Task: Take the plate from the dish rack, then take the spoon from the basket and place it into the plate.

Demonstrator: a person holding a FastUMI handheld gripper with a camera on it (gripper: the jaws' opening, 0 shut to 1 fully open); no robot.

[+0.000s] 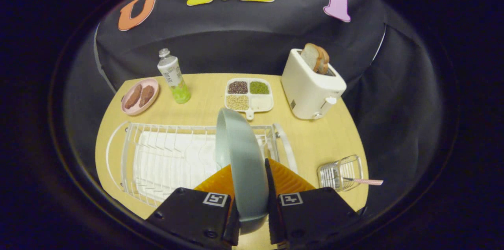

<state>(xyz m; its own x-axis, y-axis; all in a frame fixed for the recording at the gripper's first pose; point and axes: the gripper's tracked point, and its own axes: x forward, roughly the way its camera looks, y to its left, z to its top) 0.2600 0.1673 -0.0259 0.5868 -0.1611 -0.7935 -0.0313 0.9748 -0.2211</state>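
The gripper (252,187) is clenched on the rim of the grey-green round plate (240,155), holding it upright and edge-on above the white wire dish rack (157,155), likely so it clears the slots. The pink-handled spoon (360,181) waits in the small clear basket (340,171) at the near right.

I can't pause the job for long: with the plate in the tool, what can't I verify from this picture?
- Plate, gripper view: its lower rim is hidden behind the tool, so whether it has cleared the dish rack is unclear.
- Spoon, gripper view: its bowl end sits inside the basket, too small to make out.
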